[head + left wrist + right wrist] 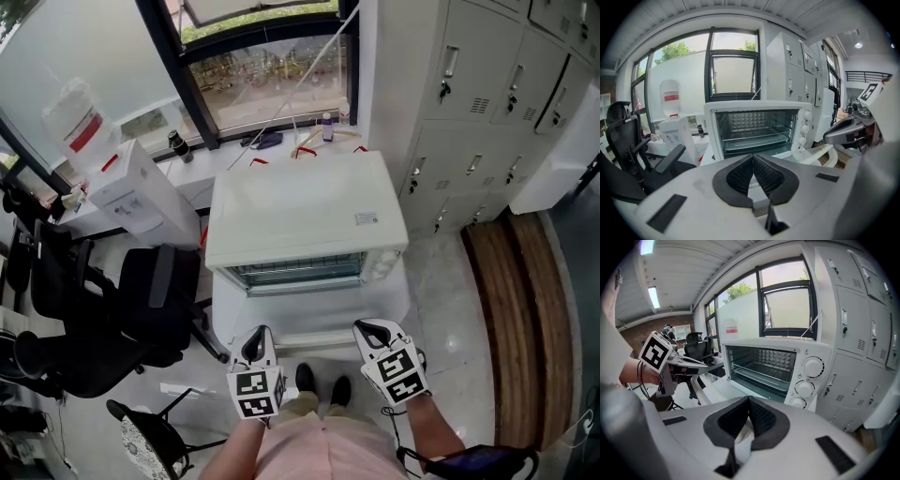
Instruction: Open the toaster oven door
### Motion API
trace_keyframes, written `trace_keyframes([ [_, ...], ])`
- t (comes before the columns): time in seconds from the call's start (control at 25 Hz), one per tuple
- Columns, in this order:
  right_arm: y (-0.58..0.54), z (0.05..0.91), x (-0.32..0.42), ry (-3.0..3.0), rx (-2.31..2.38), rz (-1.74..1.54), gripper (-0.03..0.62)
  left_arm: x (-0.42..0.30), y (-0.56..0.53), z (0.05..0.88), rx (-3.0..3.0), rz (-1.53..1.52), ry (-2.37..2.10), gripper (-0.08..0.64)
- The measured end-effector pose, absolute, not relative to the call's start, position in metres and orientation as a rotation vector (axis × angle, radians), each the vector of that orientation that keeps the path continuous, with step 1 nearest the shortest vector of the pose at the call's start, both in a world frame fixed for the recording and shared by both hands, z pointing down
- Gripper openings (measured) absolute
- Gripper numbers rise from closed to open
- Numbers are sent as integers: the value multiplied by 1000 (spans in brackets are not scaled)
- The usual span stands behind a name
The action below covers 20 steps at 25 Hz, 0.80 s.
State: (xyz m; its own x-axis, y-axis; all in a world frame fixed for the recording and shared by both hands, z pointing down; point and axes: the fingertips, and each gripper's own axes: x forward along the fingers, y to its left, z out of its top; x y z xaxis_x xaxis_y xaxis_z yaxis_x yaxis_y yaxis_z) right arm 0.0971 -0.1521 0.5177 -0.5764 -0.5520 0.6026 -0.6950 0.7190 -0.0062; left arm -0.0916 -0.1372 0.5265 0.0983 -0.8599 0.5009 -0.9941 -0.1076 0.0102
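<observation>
The white toaster oven (305, 211) stands right in front of the person, under a window (272, 66), with a black office chair (141, 309) to its left and grey lockers (487, 103) to its right. Its door (723, 389) is already down, lying about flat and reaching toward the person, so the cavity is open to view. Inside there is a wire rack (759, 373) over a shallow tray, and the back wall is dimpled metal. 3 round white knobs (805, 388) sit in a column on the panel to the right of the opening.

The left gripper (258, 339) and the right gripper (371, 330) hover side by side just short of the lowered door, touching nothing. In the left gripper view the 2 black ribbed pads (740, 176) meet at their tips with nothing between them. The right gripper view shows the same: pads (761, 418) pressed together, empty.
</observation>
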Motion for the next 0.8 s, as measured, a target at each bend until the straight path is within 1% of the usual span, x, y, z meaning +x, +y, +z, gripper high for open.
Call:
trace_keyframes([
  [0.24, -148, 517, 94, -2361, 922, 311, 2, -92, -134, 526, 2029, 451, -1812, 14],
  [0.8, -131, 531, 88, -2308, 965, 354, 2, -87, -120, 540, 2090, 509, -1752, 14],
])
